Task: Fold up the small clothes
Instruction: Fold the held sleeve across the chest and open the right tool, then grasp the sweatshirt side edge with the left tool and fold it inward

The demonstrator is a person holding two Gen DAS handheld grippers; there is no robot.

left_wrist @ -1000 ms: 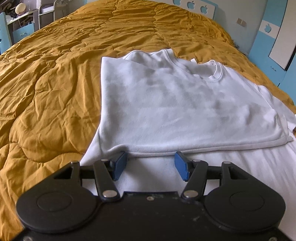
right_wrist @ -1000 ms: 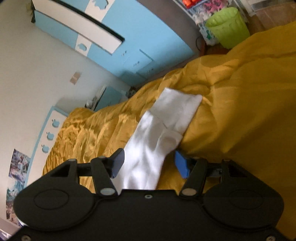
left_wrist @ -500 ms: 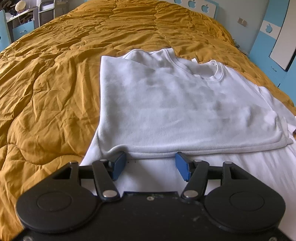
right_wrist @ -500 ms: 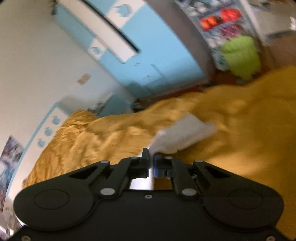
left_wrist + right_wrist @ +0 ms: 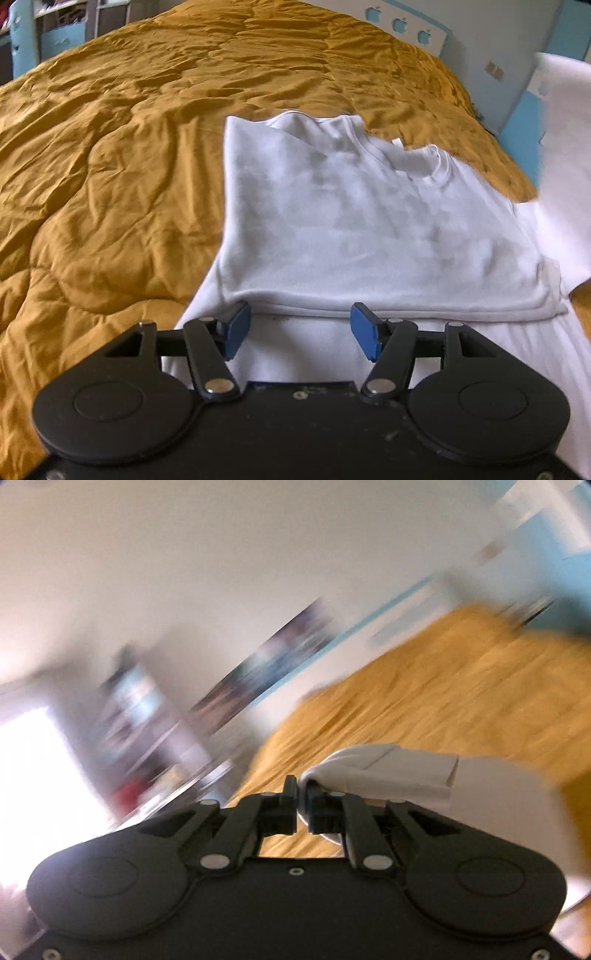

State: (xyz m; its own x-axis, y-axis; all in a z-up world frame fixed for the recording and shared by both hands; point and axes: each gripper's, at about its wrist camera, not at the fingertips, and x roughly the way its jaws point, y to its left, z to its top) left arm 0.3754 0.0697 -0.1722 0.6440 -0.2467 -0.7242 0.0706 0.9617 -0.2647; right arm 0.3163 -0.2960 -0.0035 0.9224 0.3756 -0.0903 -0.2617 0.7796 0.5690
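A white long-sleeved shirt (image 5: 369, 221) lies on the mustard quilt (image 5: 110, 184), its body folded over with the collar at the far side. My left gripper (image 5: 300, 328) is open, its blue pads (image 5: 236, 326) spread just in front of the folded hem and resting over white cloth. In the blurred right wrist view my right gripper (image 5: 303, 801) is shut on the white sleeve (image 5: 388, 771), which trails off to the right above the quilt (image 5: 461, 701); its jaws are opening slightly with the cloth still pinched. The raised sleeve (image 5: 561, 147) hangs at the right edge of the left wrist view.
A pale headboard with apple cut-outs (image 5: 402, 24) stands at the far end of the bed. Blue furniture (image 5: 22, 40) sits beyond the bed's left side and a blue cabinet (image 5: 524, 122) on the right. A blurred wall poster (image 5: 266, 672) shows in the right wrist view.
My right gripper closed on the sleeve and swung it up and across, so its view turned and blurred. The lifted sleeve now shows at the right of the left view. The left gripper stayed.
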